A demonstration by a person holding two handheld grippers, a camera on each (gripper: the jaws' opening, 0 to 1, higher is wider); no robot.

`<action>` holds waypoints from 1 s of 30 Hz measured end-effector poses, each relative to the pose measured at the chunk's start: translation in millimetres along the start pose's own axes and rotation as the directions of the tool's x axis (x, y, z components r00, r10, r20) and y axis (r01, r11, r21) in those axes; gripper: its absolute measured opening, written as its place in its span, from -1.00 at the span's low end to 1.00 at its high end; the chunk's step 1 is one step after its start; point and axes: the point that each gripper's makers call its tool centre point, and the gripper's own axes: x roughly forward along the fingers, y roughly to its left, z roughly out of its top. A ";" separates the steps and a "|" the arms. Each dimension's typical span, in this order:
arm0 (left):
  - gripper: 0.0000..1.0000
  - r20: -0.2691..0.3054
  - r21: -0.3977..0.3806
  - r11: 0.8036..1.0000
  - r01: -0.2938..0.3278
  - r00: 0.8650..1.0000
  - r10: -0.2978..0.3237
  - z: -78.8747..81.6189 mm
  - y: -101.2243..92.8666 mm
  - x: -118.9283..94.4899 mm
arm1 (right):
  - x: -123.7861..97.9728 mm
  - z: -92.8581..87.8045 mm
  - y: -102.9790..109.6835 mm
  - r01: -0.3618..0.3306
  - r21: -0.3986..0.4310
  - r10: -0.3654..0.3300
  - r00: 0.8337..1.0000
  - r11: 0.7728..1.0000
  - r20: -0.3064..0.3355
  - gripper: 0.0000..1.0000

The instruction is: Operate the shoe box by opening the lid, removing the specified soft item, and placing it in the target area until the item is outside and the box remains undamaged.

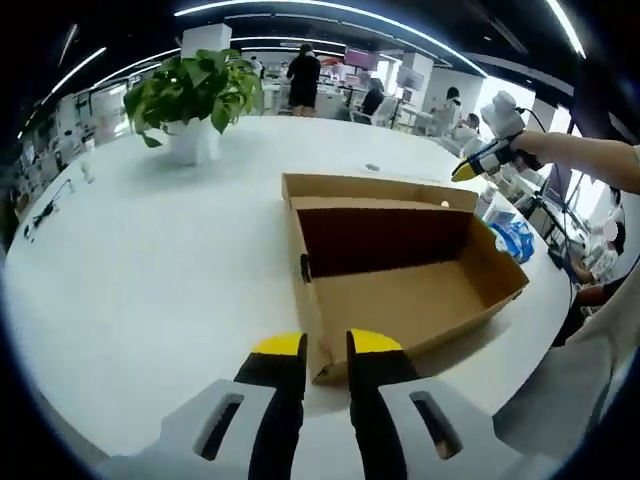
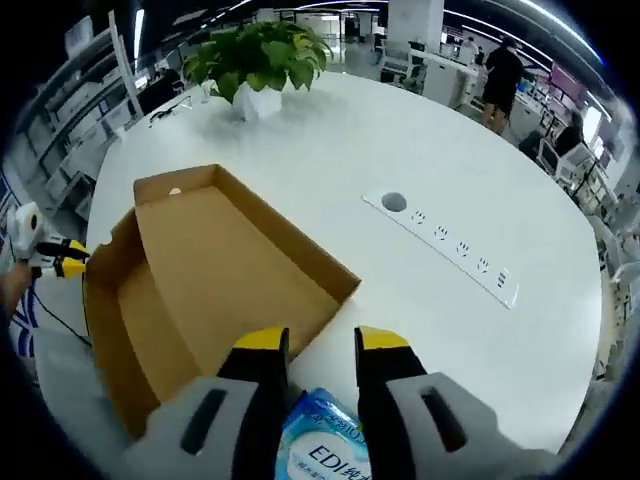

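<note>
The brown cardboard shoe box [image 1: 400, 280] lies on the white table with its lid [image 1: 375, 190] folded back, and its inside looks bare. My left gripper [image 1: 326, 345] hovers at the box's near corner, jaws a little apart and holding nothing. A blue-and-white soft pack [image 1: 513, 238] lies on the table just past the box's right end. Above it, a person's arm holds my right gripper [image 1: 478, 165] in the air. In the right gripper view the right gripper [image 2: 322, 340] is open over the box's [image 2: 215, 270] edge, with the pack [image 2: 325, 445] below between its fingers. The left gripper [image 2: 55, 258] shows at the left edge.
A potted plant [image 1: 195, 100] in a white pot stands at the back of the round table [image 1: 150, 260]. A white power strip [image 2: 450, 245] lies on the table beyond the box. People and desks fill the office behind. A seated person [image 1: 590, 330] is close at the right.
</note>
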 end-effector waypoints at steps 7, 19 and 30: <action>-0.96 -0.036 -0.015 1.000 -0.024 0.999 0.024 -4.1 3.9 3.6 | 18.4 2.5 -10.4 0.032 0.097 -0.033 0.999 0.995 0.009 -0.59; -0.97 -0.033 -0.034 0.999 -0.019 0.999 0.018 -6.7 4.6 4.2 | 46.2 -2.5 -16.7 0.039 0.238 -0.029 0.999 0.971 -0.045 -0.67; -0.97 -0.034 -0.043 0.999 -0.008 0.999 0.007 -7.3 7.0 5.6 | 48.3 -7.1 -8.5 0.046 0.254 -0.032 0.998 0.966 -0.058 -0.89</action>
